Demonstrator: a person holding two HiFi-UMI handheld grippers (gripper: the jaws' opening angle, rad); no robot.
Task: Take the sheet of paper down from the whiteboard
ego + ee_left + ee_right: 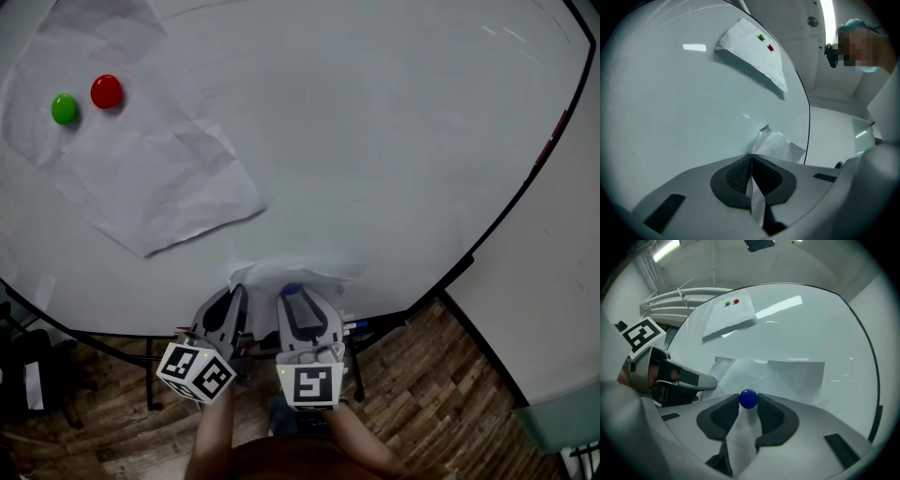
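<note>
Left gripper (751, 157) is shut flat on a fold of the sheet (777, 146), with paper running down between the pads. Right gripper (748, 402) is closed narrow on the blue magnet (748, 398), the ball seated between its jaw tips. The sheet lies low on the whiteboard (394, 141), at the bottom edge just ahead of both tools, rumpled and lifting off the surface. A second sheet (159, 178) sits well apart at upper left, under a green magnet (64, 109) and a red magnet (106, 91). Handling, as a judgement: the paper is thin, near weightless, limp and creased. It would likely tear if you dragged it against a magnet pinning it, and would flop once loose. Your edge pinch looks the right hold; pull gently, along the board. The blue magnet is smooth and round, so it could squirt out of a slack grip. No view settles whether it sits on the board or is lifted off. The head view gives the layout, both sheets and how close the tools stand, but not what the left jaws hold. Only the left gripper view shows paper between them. Only the right gripper view shows the ball gripped and the sheet's full spread behind it.
</note>
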